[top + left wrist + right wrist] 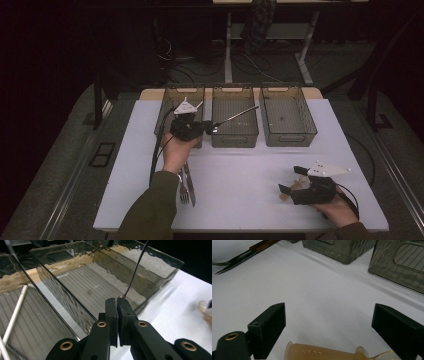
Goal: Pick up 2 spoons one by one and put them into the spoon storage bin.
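My left gripper [212, 128] is shut on one end of a thin metal utensil [237, 115], held above the near rim of the middle bin [235, 138]. The utensil's handle slants up and to the right over that bin. The left gripper view has the pads [111, 312] pressed together on the utensil [135, 272]. My right gripper [291, 180] rests open near the table's front right corner. A translucent amber plastic utensil [317, 353] lies on the table between its spread jaws, touching neither. In the high view that amber utensil [301, 183] lies just under the gripper.
Three smoky clear bins stand in a row at the back: the left bin [170, 107] holds white sticks [15, 312], and the right bin [288, 138] stands beyond the middle one. A fork [183, 191] and a brown-handled knife [190, 186] lie by the left forearm.
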### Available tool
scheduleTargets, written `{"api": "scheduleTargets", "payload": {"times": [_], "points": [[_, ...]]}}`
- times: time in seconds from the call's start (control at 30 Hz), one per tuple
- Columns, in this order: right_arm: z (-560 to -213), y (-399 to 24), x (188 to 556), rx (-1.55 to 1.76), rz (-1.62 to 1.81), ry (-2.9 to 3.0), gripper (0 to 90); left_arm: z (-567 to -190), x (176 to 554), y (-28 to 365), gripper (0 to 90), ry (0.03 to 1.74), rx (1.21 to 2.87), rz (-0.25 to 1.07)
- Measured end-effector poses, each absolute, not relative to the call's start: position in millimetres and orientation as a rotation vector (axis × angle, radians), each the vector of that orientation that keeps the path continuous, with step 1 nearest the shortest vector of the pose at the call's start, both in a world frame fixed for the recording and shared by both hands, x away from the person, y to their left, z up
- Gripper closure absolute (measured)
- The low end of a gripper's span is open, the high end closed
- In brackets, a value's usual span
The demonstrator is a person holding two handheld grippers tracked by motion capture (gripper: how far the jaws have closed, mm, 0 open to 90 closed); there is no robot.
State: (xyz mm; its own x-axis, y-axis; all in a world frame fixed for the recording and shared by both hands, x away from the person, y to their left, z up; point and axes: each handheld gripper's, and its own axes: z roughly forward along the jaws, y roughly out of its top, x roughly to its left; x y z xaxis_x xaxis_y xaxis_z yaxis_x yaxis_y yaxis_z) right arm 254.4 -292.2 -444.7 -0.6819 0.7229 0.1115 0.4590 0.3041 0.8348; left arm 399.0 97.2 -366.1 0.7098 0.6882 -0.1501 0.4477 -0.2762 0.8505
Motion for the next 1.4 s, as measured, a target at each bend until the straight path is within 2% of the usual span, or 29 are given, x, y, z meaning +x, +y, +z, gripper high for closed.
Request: {"api": "scheduleTargets", "payload": {"times": [0.53,1.1,1.13,1.2,1.4], "points": [[-443.8,-292.7,253.8,1.064,1.325,2.288,11.7,-376.8,432.6,77.1,87.2,1.031,1.932,0.326],[-442.9,-293.1,253.2,1.057,1.330,2.287,11.8,-388.0,439.6,61.3,86.4,1.042,1.991,0.328],[-442.9,-293.2,253.3,1.057,1.330,2.287,11.7,-387.9,439.4,61.2,86.0,1.038,1.990,0.339],[-442.9,-293.1,253.3,1.056,1.331,2.287,11.8,-387.5,439.6,60.5,77.0,1.040,1.981,0.349],[-443.0,-292.9,253.4,1.055,1.330,2.288,11.8,-384.7,438.9,61.5,68.4,1.023,1.974,0.337]]}}
